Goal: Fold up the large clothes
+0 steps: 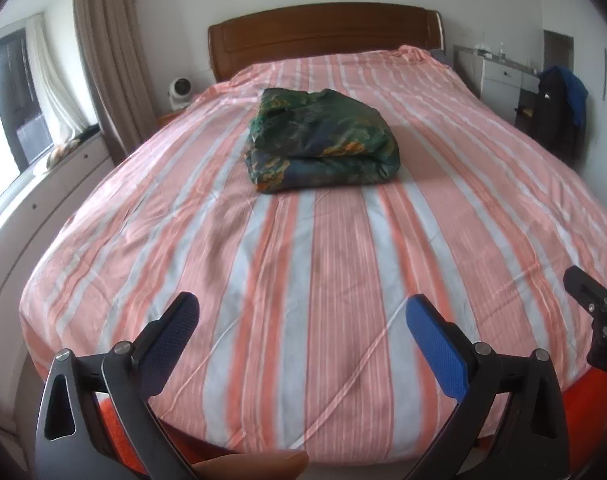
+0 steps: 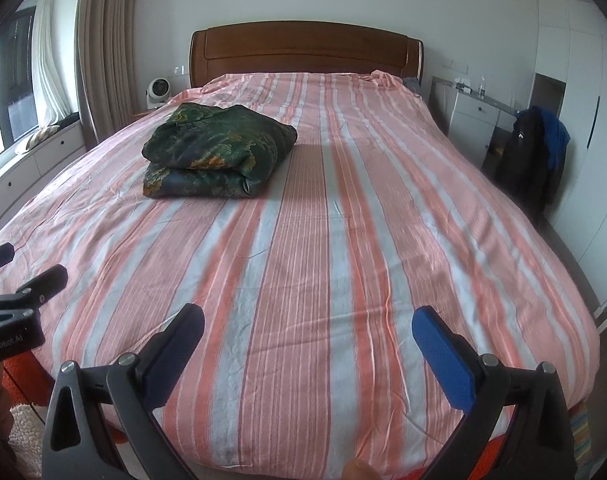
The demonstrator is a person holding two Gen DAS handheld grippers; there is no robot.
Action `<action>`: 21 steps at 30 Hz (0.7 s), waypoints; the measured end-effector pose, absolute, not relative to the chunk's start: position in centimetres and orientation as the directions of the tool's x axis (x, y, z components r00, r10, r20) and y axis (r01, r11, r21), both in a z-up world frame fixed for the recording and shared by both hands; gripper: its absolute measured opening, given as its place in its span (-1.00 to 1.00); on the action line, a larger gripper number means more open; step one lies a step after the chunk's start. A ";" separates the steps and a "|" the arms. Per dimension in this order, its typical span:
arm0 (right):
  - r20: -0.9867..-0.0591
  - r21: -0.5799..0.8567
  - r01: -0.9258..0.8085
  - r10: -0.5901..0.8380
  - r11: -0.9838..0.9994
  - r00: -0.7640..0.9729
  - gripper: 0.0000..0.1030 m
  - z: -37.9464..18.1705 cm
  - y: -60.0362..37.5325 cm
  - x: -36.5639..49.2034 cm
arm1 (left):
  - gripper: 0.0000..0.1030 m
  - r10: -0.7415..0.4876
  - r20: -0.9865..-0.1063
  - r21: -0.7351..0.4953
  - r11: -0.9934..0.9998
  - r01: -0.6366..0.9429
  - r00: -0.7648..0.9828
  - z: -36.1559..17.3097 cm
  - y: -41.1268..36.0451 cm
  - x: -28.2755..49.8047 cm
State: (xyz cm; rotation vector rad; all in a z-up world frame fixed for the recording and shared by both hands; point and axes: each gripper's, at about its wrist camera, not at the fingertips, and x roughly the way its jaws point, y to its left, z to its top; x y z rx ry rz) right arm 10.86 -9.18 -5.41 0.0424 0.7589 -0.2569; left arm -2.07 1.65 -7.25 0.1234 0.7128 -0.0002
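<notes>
A dark green patterned garment (image 1: 321, 140) lies folded in a thick bundle on the pink and grey striped bed (image 1: 303, 272), toward the headboard; it also shows in the right wrist view (image 2: 217, 150), left of the bed's middle. My left gripper (image 1: 303, 312) is open and empty above the foot of the bed, well short of the bundle. My right gripper (image 2: 309, 326) is open and empty, also over the foot of the bed. Part of the right gripper (image 1: 595, 312) shows at the right edge of the left wrist view, and the left gripper (image 2: 19, 280) at the left edge of the right wrist view.
A wooden headboard (image 1: 323, 36) stands at the far end. A small white fan (image 1: 179, 92) sits on the left nightstand. White drawers (image 2: 475, 116) and dark clothes on a chair (image 2: 535, 152) stand at the right. A window bench (image 1: 43, 184) and curtain (image 1: 103, 48) run along the left.
</notes>
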 end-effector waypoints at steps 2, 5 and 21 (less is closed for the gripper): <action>-0.685 -0.059 0.249 -0.220 0.967 0.694 0.99 -5.3 -9.0 11.0 | 1.00 0.045 -0.658 0.112 0.993 0.039 0.752 -7.1 1.7 -2.1; -0.688 -0.063 0.252 -0.225 0.966 0.690 0.99 -5.2 -8.9 11.0 | 1.00 0.044 -0.664 0.108 0.993 0.037 0.746 -6.9 1.7 -2.1; -0.701 -0.074 0.244 -0.225 0.967 0.677 0.99 -4.1 -7.8 11.0 | 1.00 0.065 -0.655 0.138 0.990 0.034 0.753 -5.7 1.1 -2.1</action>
